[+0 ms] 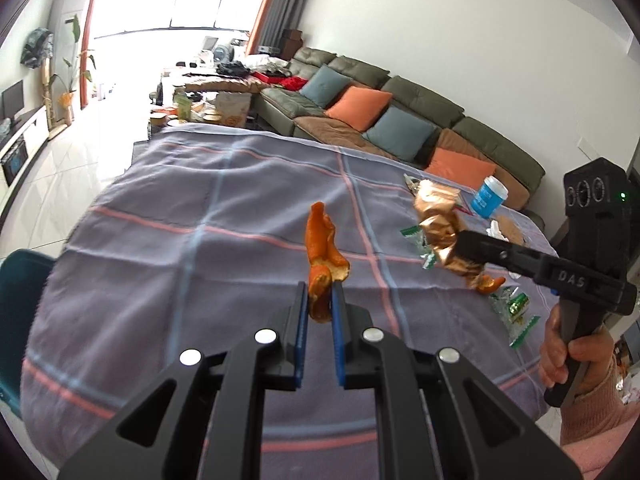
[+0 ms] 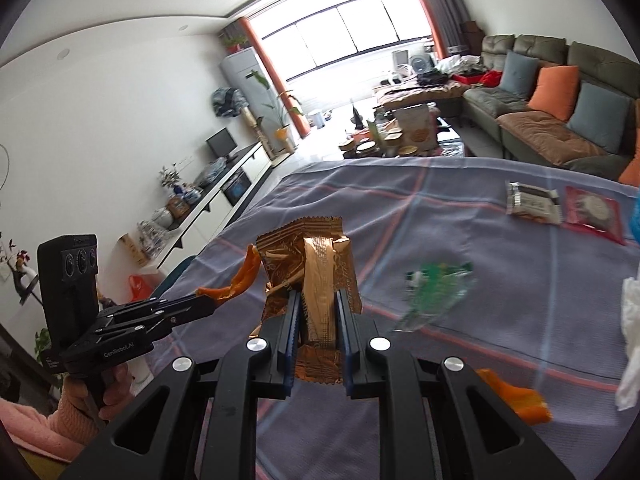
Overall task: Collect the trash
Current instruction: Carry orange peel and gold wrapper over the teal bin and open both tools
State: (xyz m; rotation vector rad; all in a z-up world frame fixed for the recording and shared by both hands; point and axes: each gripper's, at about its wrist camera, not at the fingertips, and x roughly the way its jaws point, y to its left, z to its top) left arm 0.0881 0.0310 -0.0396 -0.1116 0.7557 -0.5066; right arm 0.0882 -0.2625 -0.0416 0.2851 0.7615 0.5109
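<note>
My left gripper (image 1: 320, 294) is shut on a strip of orange peel (image 1: 322, 256) and holds it above the table; it also shows in the right wrist view (image 2: 236, 280). My right gripper (image 2: 318, 304) is shut on a crumpled bronze foil wrapper (image 2: 316, 264), held above the table; the wrapper also shows in the left wrist view (image 1: 438, 224). On the cloth lie green wrappers (image 1: 514, 310), another green wrapper (image 2: 434, 292), a loose orange peel (image 2: 516, 398) and a white tissue (image 2: 632, 344).
The table is covered by a grey-blue checked cloth (image 1: 200, 240). A blue cup (image 1: 488, 196), a silver snack packet (image 2: 532, 202) and a pink packet (image 2: 594, 214) lie near its far side. A green sofa (image 1: 400, 108) stands behind. A teal chair (image 1: 20, 304) is at the left.
</note>
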